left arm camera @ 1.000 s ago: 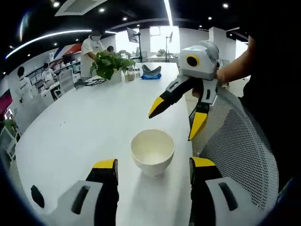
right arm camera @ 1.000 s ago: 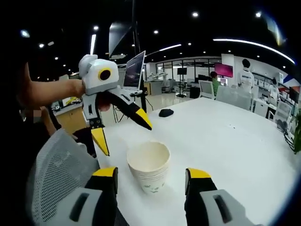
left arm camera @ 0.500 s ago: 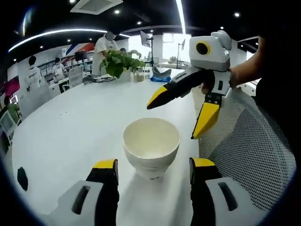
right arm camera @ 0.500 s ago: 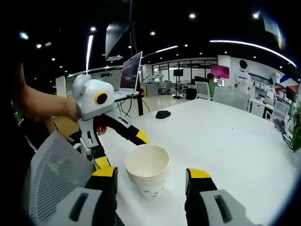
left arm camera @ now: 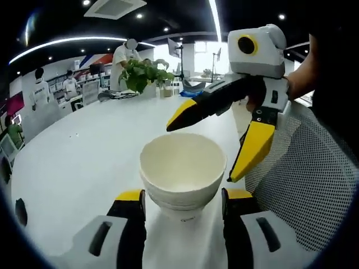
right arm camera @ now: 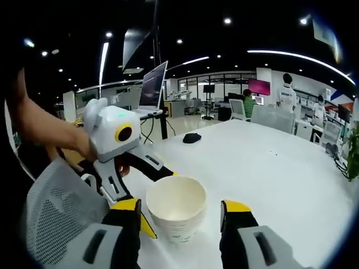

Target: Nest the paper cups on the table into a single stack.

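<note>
Both pairs of jaws are standing spread, the left gripper (left arm camera: 182, 204) bracketing the stack of paper cups (left arm camera: 182, 174) on the white table (left arm camera: 84, 151) and the right gripper (right arm camera: 179, 213) flanking it too, so the stacking looks nearly finished, calling for a check that the top cup is seating fully.

This is a large open-plan office or tech showroom with a dark ceiling set with spotlights and curved light strips (left arm camera: 67, 42). A long white table (right arm camera: 280, 168) is the landmark. At its far end stands a potted plant (left arm camera: 145, 73), with people (left arm camera: 123, 56) standing behind it. Beside the table's near edge is a grey mesh office chair (left arm camera: 303, 190). Beyond the table's other end an open laptop (right arm camera: 154, 84) sits on a stand, with glass-walled rooms and a pink screen (right arm camera: 259, 86) behind.
</note>
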